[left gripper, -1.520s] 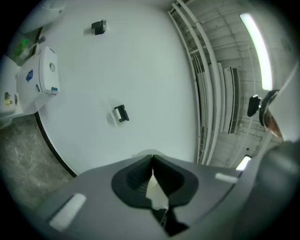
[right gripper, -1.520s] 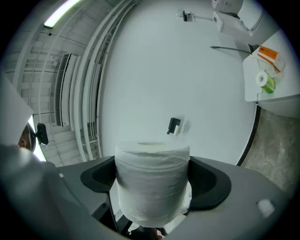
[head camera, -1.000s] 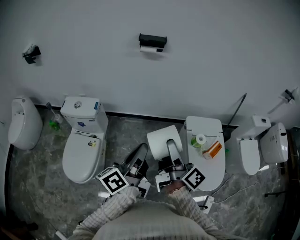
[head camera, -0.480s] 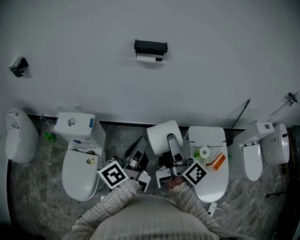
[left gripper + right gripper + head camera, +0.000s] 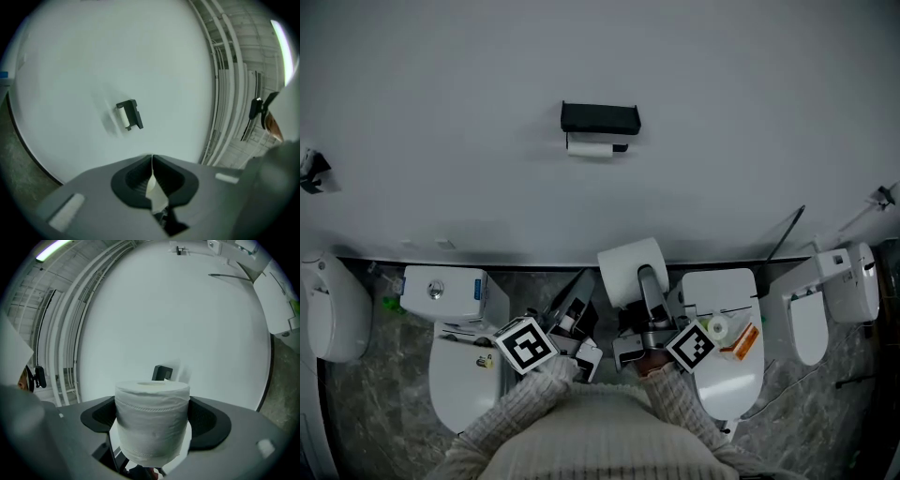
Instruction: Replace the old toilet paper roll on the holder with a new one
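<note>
Two grippers are held side by side in front of the person's chest in the head view, both pointing toward the pale wall [image 5: 750, 112]. The right gripper [image 5: 639, 281] is clamped on the new roll [image 5: 623, 264]. In the right gripper view its jaws press against the roll's left and right flanks. There the full white roll [image 5: 152, 427] stands on end between them, hollow core at the top, filling the whole gap of the gripper [image 5: 153, 417]. Just behind the roll's top edge in that view, partly hidden by it, the black holder [image 5: 162, 372] sits on the wall, well apart from the jaws. In the head view the holder [image 5: 600, 117] is mounted high on the wall above both grippers, and the old roll [image 5: 589, 148], a thin white cylinder, hangs just beneath it. The left gripper [image 5: 579, 292] is just beside the right one, and its jaws are closed tight on each other in the left gripper view [image 5: 152, 161]. A thin pale sliver [image 5: 155, 190] shows along their seam, and I cannot tell what it is. The holder [image 5: 130, 115] appears above those jaws, small and far off on the wall. Below the grippers, one white toilet [image 5: 455, 375] stands at the left and another [image 5: 727, 370] at the right on the grey marbled floor [image 5: 375, 412].
</note>
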`<action>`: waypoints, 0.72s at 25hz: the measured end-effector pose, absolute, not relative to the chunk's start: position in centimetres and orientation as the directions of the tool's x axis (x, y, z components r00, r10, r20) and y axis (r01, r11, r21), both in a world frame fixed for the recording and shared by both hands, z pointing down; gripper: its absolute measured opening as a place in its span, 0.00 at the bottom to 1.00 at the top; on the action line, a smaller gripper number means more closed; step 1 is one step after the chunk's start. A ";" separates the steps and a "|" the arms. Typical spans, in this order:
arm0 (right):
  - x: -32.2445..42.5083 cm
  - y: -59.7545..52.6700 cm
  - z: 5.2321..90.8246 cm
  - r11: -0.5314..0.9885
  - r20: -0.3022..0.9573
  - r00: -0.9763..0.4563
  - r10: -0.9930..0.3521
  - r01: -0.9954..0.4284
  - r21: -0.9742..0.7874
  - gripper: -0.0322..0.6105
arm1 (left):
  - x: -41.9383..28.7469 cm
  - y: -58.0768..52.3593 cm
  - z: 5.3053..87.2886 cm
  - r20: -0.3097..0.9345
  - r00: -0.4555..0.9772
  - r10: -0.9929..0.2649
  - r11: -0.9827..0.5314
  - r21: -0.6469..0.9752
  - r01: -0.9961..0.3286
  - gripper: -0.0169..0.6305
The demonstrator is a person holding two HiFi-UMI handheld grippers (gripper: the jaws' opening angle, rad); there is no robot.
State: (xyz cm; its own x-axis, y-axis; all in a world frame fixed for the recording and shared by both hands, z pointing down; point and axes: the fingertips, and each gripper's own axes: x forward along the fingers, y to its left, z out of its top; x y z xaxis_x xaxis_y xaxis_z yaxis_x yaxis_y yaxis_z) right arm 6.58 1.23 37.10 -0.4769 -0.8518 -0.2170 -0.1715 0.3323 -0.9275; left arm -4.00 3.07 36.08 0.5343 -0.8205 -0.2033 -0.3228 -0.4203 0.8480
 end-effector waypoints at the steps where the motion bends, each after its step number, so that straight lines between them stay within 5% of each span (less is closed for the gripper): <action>1: 6.6 0.7 37.4 0.321 -0.207 -0.475 -0.856 -0.172 -0.931 0.76 | -4.0 2.5 36.4 -0.197 0.541 -0.818 -0.413 0.856 -0.313 0.02; 18: 5.6 -11.3 38.8 0.277 -0.169 -0.530 -0.831 -0.131 -0.952 0.76 | -4.9 -8.5 37.0 -0.186 0.488 -0.853 -0.369 0.876 -0.312 0.02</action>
State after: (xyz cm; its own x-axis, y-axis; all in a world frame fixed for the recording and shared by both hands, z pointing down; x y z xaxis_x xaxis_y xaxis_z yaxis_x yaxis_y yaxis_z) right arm 5.58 -11.26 38.77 -0.5297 -0.8311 -0.1694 -0.1307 0.2773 -0.9518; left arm -4.85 -8.51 37.00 0.4875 -0.8532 -0.1856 -0.3118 -0.3687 0.8757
